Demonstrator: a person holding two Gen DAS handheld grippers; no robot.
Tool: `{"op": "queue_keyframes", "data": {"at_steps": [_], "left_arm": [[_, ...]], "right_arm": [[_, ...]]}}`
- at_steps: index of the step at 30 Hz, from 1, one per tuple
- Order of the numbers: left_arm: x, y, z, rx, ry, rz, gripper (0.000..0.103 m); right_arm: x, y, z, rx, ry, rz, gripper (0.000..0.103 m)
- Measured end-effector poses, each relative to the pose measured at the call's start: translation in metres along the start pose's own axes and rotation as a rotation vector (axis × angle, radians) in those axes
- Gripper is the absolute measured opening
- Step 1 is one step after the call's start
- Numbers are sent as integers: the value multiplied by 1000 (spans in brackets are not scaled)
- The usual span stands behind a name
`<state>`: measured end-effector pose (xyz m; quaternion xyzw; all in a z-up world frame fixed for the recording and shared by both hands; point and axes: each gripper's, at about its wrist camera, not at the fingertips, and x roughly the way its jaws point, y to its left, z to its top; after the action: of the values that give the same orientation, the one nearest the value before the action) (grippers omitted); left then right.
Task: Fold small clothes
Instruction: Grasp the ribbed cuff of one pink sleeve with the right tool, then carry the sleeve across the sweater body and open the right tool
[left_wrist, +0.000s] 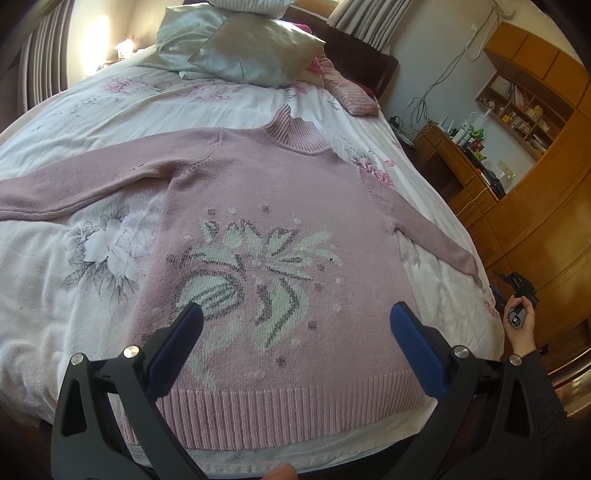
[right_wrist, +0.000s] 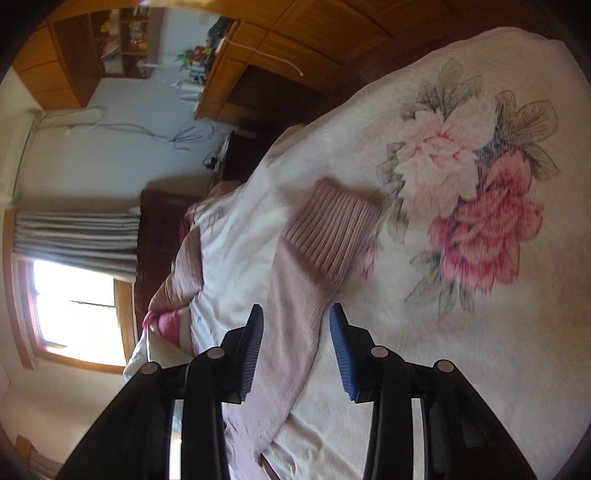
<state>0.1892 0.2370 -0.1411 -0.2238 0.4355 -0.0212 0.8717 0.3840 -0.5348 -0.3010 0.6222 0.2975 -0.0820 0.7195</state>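
A pink knitted sweater (left_wrist: 280, 229) with a pale green leaf pattern lies flat, front up, on the bed, both sleeves spread out. My left gripper (left_wrist: 295, 317) hovers open above its lower front, near the ribbed hem (left_wrist: 288, 413), holding nothing. In the right wrist view, the sweater's right sleeve (right_wrist: 295, 332) with its ribbed cuff (right_wrist: 332, 236) runs between the blue pads of my right gripper (right_wrist: 295, 317), which is open around the sleeve without pinching it. In the left wrist view, a hand (left_wrist: 521, 325) holds the right gripper's handle at the sleeve end.
The bed (left_wrist: 110, 277) has a white floral cover (right_wrist: 480, 206). Pillows (left_wrist: 251, 48) are stacked at the headboard. A wooden desk (left_wrist: 454, 162) and wardrobe (left_wrist: 546, 206) stand right of the bed. A curtained window (right_wrist: 74, 306) shows in the right wrist view.
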Motion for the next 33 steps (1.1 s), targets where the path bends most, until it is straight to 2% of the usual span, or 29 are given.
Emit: {"op": "queue_keyframes", "data": {"at_steps": [3,7,14,16,19,21,25,30,33], "left_arm": [[11,-1,2,1,4,24,100],[25,3,4,-14,28,27,100],[34,9,6,-35,38,23,100],[35,13,7,-48,40,21,100],[39,27,7,-118,62,-2,100],[44,38,6,-173,87,-6,100],[50,54,3,-241,133,-63,100],[49,54,7,-195,128,-95,100],[43,46,13,-121,75,-82,100]], "right_arm": [[19,-15,21,61,-17,-48,39],[44,-23,30,74,-12,-113,38],[74,-12,37,62,-31,-136,36],[76,-7,37,52,-32,-138,31],[73,2,36,12,-40,-151,13],[65,15,34,-47,-58,-153,8],[53,61,22,-207,-80,-151,6],[38,130,-19,-391,-61,-92,6],[36,175,-53,-495,-41,-53,6]]}}
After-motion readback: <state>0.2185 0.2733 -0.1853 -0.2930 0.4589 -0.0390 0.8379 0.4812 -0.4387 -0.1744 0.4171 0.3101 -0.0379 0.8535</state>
